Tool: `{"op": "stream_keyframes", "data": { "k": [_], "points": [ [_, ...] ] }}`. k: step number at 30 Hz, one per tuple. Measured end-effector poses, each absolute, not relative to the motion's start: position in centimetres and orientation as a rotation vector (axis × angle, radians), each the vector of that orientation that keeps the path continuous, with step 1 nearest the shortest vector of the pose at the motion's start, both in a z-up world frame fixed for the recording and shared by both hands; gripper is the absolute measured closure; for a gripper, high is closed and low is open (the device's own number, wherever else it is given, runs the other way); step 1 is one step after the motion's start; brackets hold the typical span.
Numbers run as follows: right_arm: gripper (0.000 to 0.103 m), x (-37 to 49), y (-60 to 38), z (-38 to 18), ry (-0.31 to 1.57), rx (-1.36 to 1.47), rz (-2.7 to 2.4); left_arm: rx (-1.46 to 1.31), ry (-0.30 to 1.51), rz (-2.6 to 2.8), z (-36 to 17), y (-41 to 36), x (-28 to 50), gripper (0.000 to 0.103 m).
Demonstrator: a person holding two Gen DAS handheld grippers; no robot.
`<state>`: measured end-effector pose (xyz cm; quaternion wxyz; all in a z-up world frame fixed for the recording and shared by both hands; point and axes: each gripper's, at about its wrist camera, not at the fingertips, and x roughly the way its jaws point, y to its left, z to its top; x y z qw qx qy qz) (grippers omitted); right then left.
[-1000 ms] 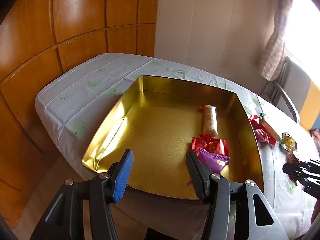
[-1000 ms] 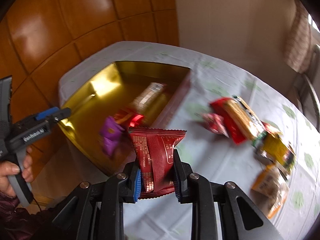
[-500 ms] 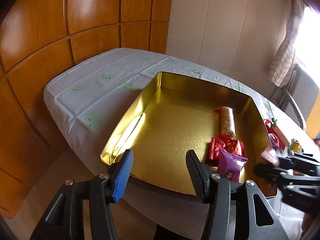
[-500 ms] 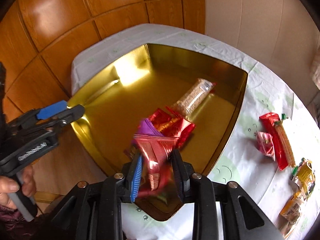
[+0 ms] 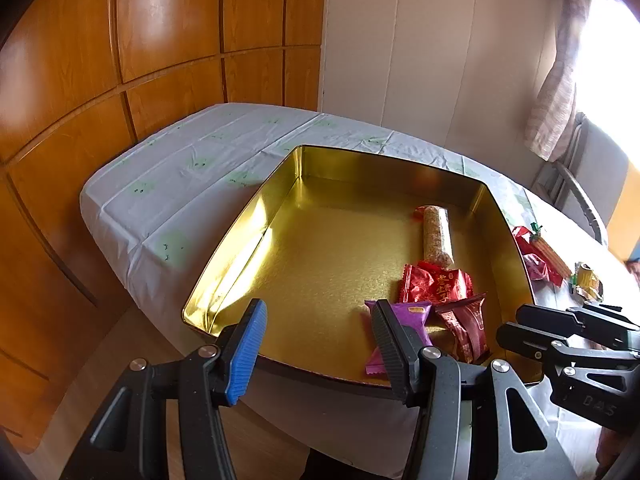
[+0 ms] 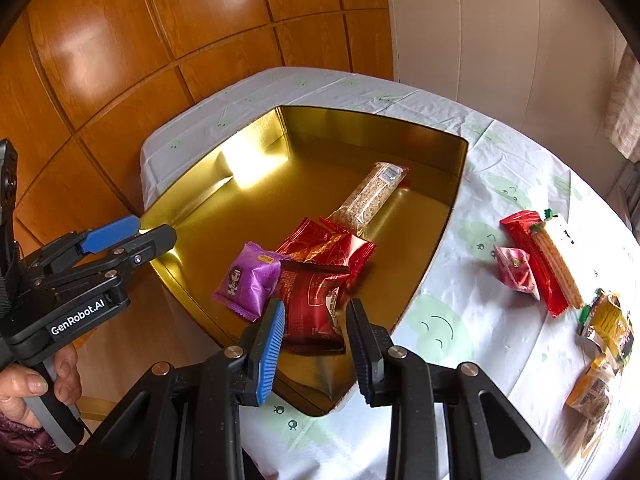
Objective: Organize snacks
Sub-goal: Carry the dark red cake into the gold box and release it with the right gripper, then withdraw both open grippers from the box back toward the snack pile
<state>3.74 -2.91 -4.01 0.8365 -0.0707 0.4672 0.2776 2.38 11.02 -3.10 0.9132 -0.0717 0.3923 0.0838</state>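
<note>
Right wrist view: the right gripper [image 6: 314, 336] tilts steeply down over the shiny gold metal tin [image 6: 448, 216], jaws just parted, pads clear of the crinkly dark red foil packet [image 6: 310, 304] lying flat in the tin between them. At nine o'clock the left gripper [image 6: 132, 236] hangs open, empty.

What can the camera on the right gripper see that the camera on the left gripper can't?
Only the right wrist view shows the hand holding the left gripper, and the orange packet at the table's near edge. Only the left wrist view shows the bright window and curtain. Both show the gold tin, with the purple packet and dark red packet lying inside.
</note>
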Motion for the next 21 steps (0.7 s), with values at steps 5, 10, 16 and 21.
{"op": "stream_keyframes", "data": {
  "k": [5,10,16,21],
  "points": [
    [0.07,3.2,-4.1,-3.2,0.96,-0.117,0.565,-0.133,0.802,0.167,-2.9,10.6,2.3,0.047],
    [0.07,2.8,-5.8,-2.5,0.94,-0.098,0.538,-0.11,0.797,0.158,-2.7,10.0,2.1,0.047],
    [0.07,2.5,-8.0,-2.1,0.936,-0.099,0.499,-0.084,0.796,0.145,-2.5,9.1,2.1,0.047],
    [0.07,2.5,-10.1,-2.0,0.939,-0.1,0.454,-0.061,0.795,0.133,-2.3,8.2,2.1,0.047]
  ]
}}
